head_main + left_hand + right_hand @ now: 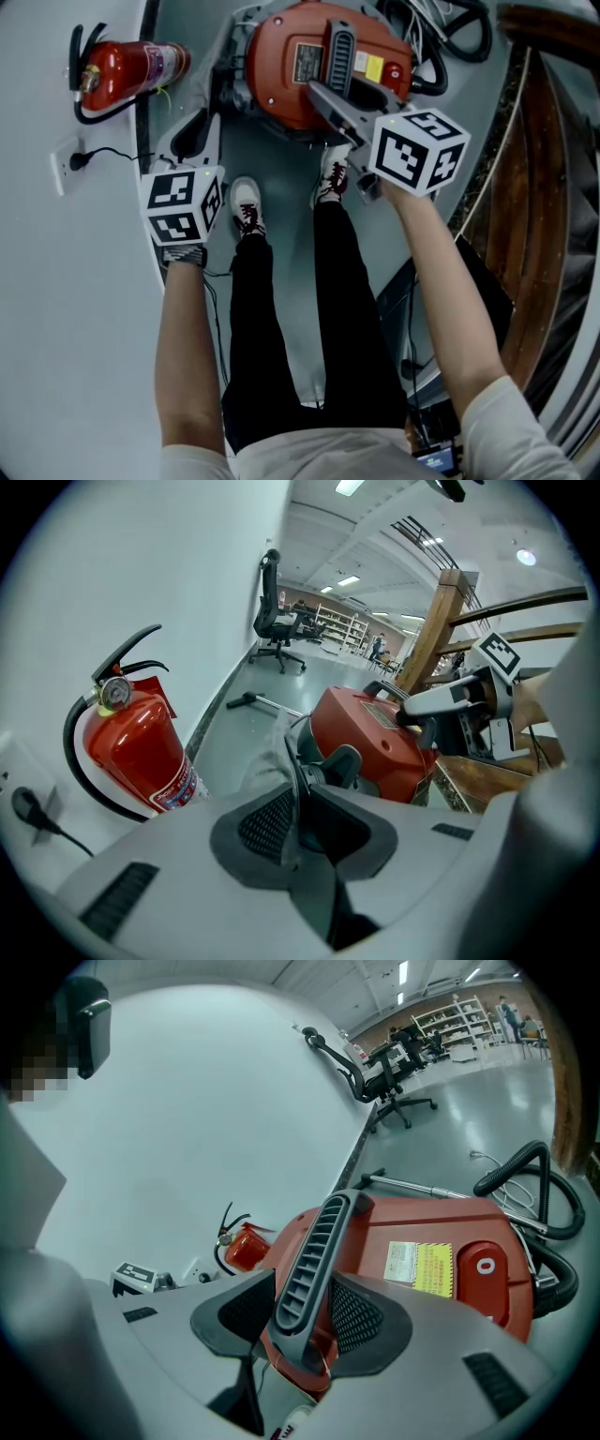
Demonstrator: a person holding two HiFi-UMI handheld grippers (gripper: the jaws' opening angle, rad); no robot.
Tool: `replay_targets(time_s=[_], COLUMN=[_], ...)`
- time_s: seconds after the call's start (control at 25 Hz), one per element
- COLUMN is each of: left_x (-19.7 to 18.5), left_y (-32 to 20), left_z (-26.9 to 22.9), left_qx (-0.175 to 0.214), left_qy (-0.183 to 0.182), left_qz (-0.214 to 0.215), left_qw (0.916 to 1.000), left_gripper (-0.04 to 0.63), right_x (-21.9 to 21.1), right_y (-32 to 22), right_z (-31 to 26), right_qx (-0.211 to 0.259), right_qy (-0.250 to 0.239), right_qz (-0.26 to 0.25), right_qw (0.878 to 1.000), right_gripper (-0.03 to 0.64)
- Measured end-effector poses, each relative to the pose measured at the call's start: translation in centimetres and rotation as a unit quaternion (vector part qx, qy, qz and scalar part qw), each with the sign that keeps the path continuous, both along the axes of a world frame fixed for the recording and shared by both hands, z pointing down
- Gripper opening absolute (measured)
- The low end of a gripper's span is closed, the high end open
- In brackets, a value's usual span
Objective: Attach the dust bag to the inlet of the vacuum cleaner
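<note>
Though unclear overhead, dust bag (pixel 266 761) evident.

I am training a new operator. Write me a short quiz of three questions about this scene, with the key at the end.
1. True or false: the right gripper is closed on the grey handle of the vacuum cleaner.
2. In the head view, which thing is at the left of the vacuum cleaner? A. fire extinguisher B. bucket C. ladder
3. Fill in: the vacuum cleaner's body is coloured ____.

Key: 1 true; 2 A; 3 red.
</note>
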State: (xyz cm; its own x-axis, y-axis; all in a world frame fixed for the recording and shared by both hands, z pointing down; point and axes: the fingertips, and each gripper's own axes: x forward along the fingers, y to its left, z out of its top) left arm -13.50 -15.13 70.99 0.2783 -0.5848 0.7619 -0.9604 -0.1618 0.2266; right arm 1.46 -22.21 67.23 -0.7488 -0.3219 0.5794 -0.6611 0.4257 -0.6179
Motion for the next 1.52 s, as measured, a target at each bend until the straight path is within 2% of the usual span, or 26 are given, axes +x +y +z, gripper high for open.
replay_targets(time_s=[0.2, 0.28, 0.32, 0.36, 0.48, 0.64, 1.04, 1.52], left_x=[0.51, 0.50, 0.27, -0.02, -0.26, -0.28, -0.28, -0.03], left_y=[0.05, 0.01, -0.02, -0.04, -0.07, 0.03, -0.05, -0.14], left_z=[0.26, 0.34, 0.39, 0.44, 0.56, 0.60, 0.40, 0.29], left_qx=[-0.005, -0.004, -0.004, -0.005, -0.011, -0.022, -0.013, -0.016], left_qy=[-0.028, -0.042, -0.047, -0.047, -0.030, -0.015, 0.023, 0.011], left_qz=[-0.002, -0.016, -0.029, -0.045, -0.069, -0.058, -0.045, -0.022], left_qw=[0.9996, 0.9990, 0.9985, 0.9979, 0.9971, 0.9979, 0.9986, 0.9996], left_gripper=[0.103, 0.110, 0.095, 0.049, 0.034, 0.029, 0.028, 0.028], right_x=[0.05, 0.04, 0.01, -0.03, -0.03, -0.01, -0.05, -0.07], right_y=[-0.01, -0.06, -0.06, -0.03, -0.03, -0.03, 0.06, 0.05], right_z=[-0.02, -0.05, -0.06, -0.06, -0.06, -0.02, 0.05, -0.02], right_qx=[0.000, 0.002, 0.002, 0.002, 0.002, 0.004, 0.003, 0.005], right_qy=[-0.001, 0.000, 0.000, -0.001, -0.001, -0.001, -0.003, 0.001], right_qz=[-0.001, -0.002, -0.002, -0.002, -0.003, -0.003, -0.007, -0.009], right_qw=[1.000, 1.000, 1.000, 1.000, 1.000, 1.000, 1.000, 1.000], right_gripper=[0.189, 0.189, 0.189, 0.189, 0.189, 0.189, 0.189, 0.187])
